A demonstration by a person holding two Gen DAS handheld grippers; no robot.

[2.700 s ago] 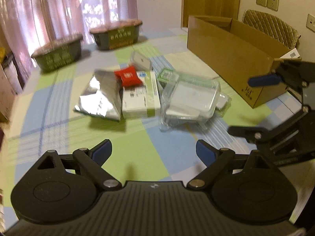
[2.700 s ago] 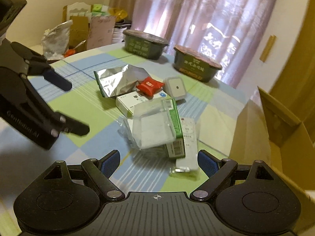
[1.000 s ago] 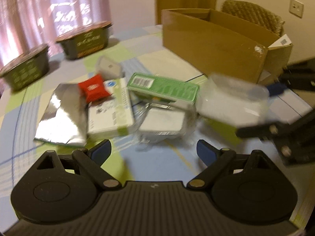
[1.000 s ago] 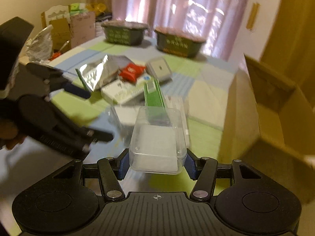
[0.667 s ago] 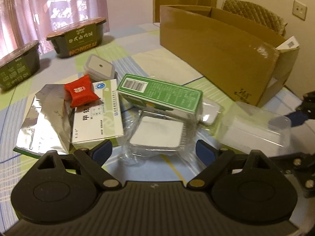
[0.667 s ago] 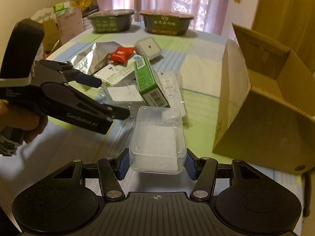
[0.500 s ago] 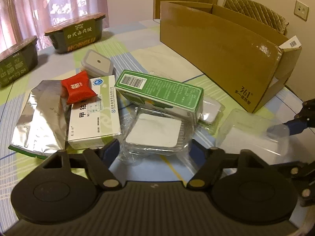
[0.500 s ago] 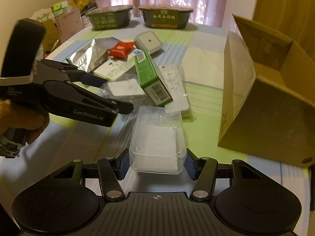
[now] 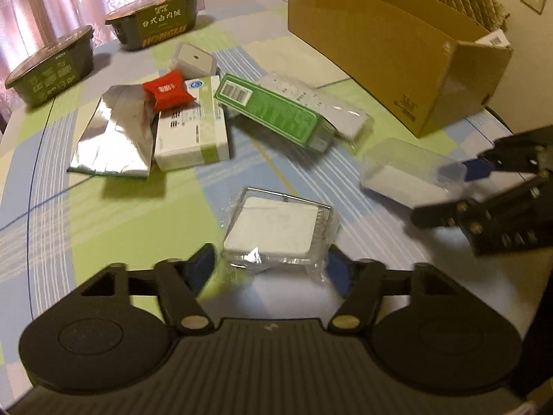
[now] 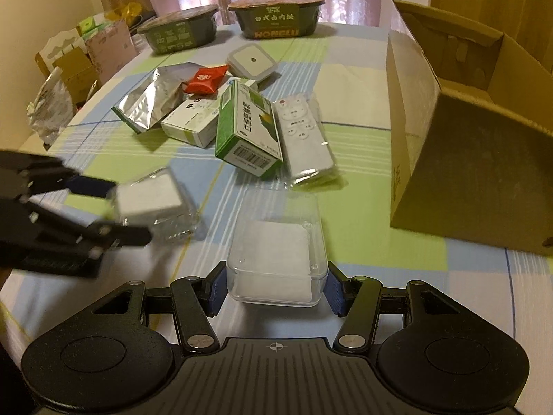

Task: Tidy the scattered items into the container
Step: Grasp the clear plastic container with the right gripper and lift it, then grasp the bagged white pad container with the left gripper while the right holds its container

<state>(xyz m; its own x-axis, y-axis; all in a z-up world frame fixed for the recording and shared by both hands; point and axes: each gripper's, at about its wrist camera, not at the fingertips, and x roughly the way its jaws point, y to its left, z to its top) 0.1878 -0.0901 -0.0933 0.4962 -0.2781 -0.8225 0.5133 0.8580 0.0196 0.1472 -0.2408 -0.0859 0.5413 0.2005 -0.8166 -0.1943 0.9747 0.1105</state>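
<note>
My left gripper is shut on a plastic-wrapped white square pack, held just above the checked tablecloth. In the right wrist view that pack sits between the left gripper fingers at the left. My right gripper is shut on a clear plastic box. The left wrist view shows this clear box in the right gripper at the right. The open cardboard box stands on the table's right side.
A green carton, wrapped remote, white medicine box, red packet, foil pouch and small white container lie mid-table. Two dark bowls stand at the far edge. Bags and boxes sit beyond the left edge.
My left gripper has shut on the wrapped white pack and drawn it back from under the green carton, which now lies lower. The right gripper still holds the clear box.
</note>
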